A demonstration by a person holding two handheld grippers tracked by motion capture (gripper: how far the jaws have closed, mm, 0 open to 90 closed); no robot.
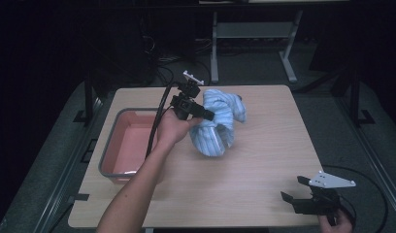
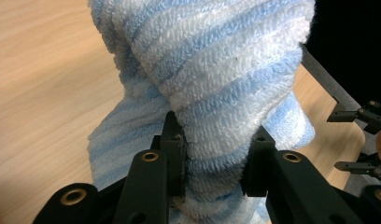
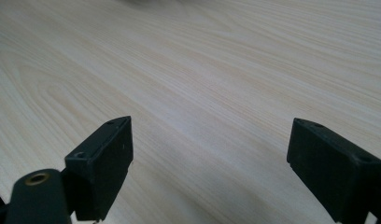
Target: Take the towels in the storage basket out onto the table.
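Right now my left gripper point(image 1: 209, 115) has its fingers point(image 2: 172, 142) clenched on a blue-and-white striped towel point(image 1: 218, 121), and I see the terry cloth bunched tight between both pads in the left gripper view. From the high view, the towel sits over the middle of the wooden table point(image 1: 264, 160), toward its far half, gathered into a loose crumpled bundle with its lower folds resting on or just above the wood; I cannot tell which. Its long axis runs on a slant, from the lower end nearest me up and away toward the far right, where a rounded fold bulges. The stripes wrap across the bundle rather than along it. My left hand point(image 1: 173, 130) grips the tool just beside the towel's left side, with the cable trailing back over the pink bin point(image 1: 123, 145), which stands at the table's left edge, near the towel but apart from it.

My right gripper point(image 1: 294, 191) waits at the near right corner of the table, well apart from the towel, fingers point(image 3: 107, 163) spread wide with bare wood between them
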